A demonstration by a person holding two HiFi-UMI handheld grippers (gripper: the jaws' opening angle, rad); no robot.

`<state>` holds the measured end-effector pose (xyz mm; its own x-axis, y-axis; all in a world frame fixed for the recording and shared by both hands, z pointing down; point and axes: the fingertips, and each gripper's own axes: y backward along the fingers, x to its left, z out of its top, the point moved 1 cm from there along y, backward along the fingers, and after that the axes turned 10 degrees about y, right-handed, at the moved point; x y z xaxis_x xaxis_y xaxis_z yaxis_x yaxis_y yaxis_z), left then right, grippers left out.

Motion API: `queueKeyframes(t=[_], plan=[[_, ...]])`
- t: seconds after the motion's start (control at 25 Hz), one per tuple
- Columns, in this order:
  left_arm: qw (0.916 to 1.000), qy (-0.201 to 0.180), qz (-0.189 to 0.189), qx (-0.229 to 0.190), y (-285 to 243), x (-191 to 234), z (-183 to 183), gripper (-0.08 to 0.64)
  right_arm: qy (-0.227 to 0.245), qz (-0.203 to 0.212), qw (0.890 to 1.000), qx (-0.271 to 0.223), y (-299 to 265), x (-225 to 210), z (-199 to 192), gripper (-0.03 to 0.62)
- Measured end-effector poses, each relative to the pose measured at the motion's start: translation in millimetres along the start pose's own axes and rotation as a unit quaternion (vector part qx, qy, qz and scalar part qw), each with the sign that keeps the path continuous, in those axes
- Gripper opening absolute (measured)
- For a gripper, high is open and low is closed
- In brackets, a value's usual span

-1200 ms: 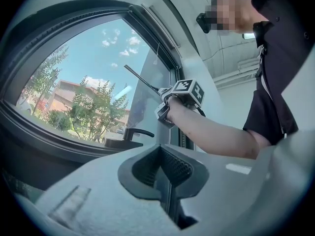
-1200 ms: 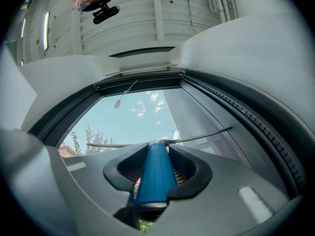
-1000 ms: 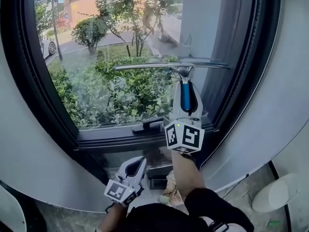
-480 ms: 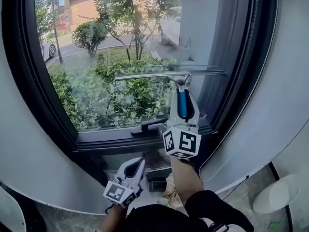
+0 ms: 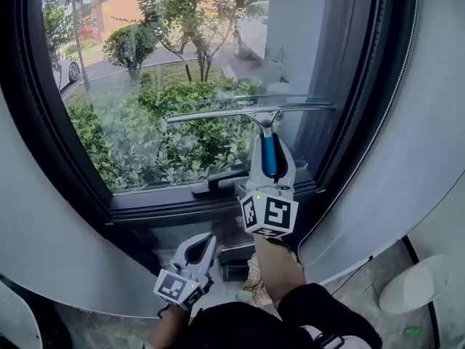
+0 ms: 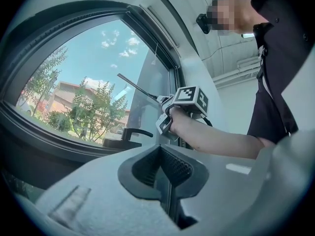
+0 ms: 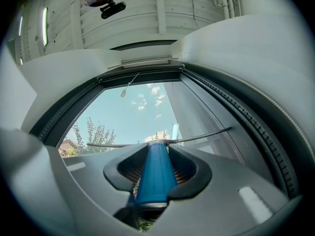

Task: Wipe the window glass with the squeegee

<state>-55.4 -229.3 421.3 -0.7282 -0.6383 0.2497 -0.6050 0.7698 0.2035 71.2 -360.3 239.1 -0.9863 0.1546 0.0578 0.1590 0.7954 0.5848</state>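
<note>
1 change: the squeegee (image 5: 240,113) blade sits lower on the window glass (image 5: 167,78) than 1 s ago, and the gap to the window handle (image 5: 218,182) at the bottom edge has shrunk. I read this as a downward pull over the right part of the pane, past mid-height. The strip above the bottom edge is not yet covered.

Right gripper (image 5: 270,142) is clamped on the blue grip. Left gripper (image 5: 197,249) is parked low beneath the window, jaws pressed together with nothing between them.

View differences:
- Right gripper view: blue grip (image 7: 153,173) is seated between both pads, which the head view can't confirm.
- Left gripper view: side-on, blade (image 6: 138,88) angled toward the glass; contact itself unclear.
- Head view: blade's right end is near the right frame edge.
</note>
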Motion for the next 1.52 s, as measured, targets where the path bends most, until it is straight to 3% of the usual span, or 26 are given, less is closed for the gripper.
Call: queueKeyframes(t=[1.52], plan=[[0.9996, 0.011, 0.000, 0.024, 8, 8, -14, 0.002, -0.013, -0.010, 0.999, 0.034, 26, 3, -31, 0.133]])
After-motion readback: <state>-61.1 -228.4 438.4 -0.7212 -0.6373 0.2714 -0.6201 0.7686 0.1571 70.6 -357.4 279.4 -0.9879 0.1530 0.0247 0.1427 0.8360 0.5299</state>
